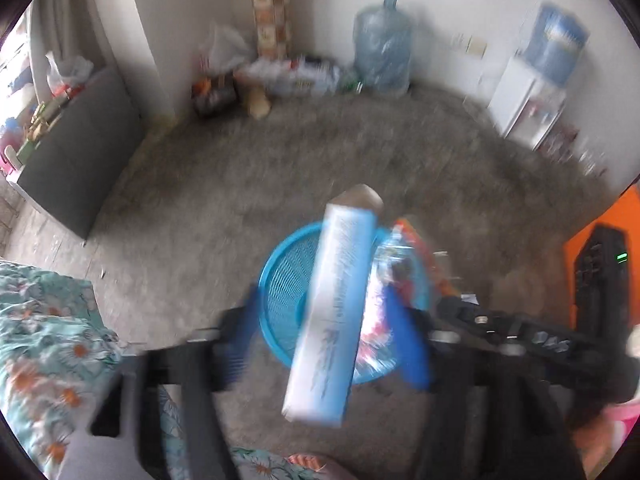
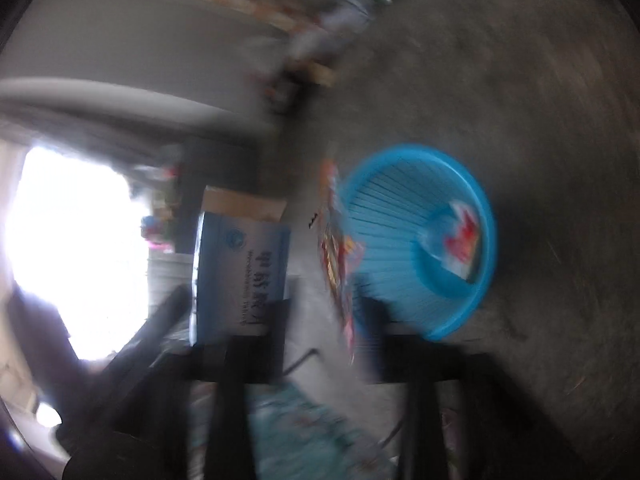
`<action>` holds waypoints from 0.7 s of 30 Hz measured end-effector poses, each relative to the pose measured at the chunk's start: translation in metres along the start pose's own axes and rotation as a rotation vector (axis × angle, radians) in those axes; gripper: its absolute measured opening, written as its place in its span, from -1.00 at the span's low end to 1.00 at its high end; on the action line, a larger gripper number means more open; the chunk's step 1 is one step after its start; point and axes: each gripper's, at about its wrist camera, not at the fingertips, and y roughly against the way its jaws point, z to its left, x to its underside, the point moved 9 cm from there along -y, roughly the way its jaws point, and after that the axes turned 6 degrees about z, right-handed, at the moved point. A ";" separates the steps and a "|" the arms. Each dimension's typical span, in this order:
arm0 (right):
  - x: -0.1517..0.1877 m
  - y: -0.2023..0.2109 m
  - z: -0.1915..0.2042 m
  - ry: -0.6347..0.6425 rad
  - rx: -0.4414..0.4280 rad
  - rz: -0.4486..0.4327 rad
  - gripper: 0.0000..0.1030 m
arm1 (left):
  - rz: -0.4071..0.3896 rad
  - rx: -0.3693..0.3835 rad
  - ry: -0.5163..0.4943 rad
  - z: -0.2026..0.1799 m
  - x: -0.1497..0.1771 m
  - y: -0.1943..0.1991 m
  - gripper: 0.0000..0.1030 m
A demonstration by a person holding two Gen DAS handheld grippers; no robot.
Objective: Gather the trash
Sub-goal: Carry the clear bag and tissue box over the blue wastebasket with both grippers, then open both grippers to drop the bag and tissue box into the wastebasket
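A blue plastic basket stands on the grey floor; it also shows in the right wrist view with a clear red-labelled wrapper inside. A long white-and-blue carton hangs in mid-air between the spread blue fingers of my left gripper, above the basket; nothing grips it. The same carton shows in the right wrist view. My right gripper is open, with an orange snack wrapper loose between its fingers. Both views are blurred.
A grey cabinet stands at left, a floral bedspread at lower left. Large water jugs, a white dispenser and a pile of bags and litter line the far wall.
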 end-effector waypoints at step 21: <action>0.059 0.066 0.064 0.209 0.062 -0.079 0.43 | -0.258 0.044 0.072 0.032 0.068 0.190 0.58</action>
